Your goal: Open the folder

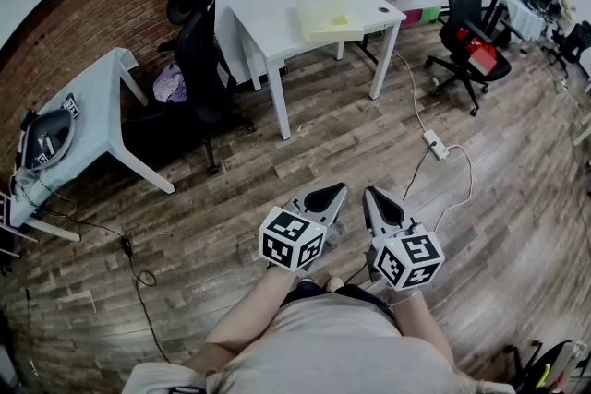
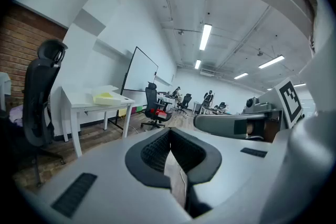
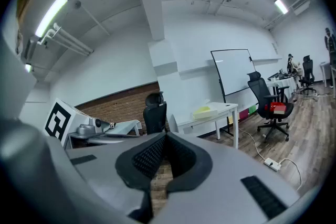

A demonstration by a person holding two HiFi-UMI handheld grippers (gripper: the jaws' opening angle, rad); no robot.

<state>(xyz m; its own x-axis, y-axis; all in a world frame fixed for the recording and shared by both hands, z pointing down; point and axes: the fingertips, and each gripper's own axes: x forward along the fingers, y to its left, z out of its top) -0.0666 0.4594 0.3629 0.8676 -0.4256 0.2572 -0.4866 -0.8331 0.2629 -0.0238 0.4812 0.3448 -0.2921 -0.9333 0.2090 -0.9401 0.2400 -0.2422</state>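
Closest to us are our two grippers, held side by side in front of our body above the wooden floor [image 1: 305, 129]. The left gripper [image 1: 334, 192] and the right gripper [image 1: 372, 196] both point out across the room, tipped only slightly downward. On the left gripper the jaws are pressed together with nothing between them. On the right gripper the jaws likewise meet at the tips and hold nothing.

Across the room we see the folder [image 1: 330, 17], pale yellow, lying flat on the white surface [image 1: 268, 23], well apart from both grippers. A black office chair [image 1: 199, 41] stands just beside that surface's left end. Another chair [image 1: 471, 32], with something red on its seat, stands off to the right. A power strip [image 1: 435, 144] lies on the floor between us and the surface.
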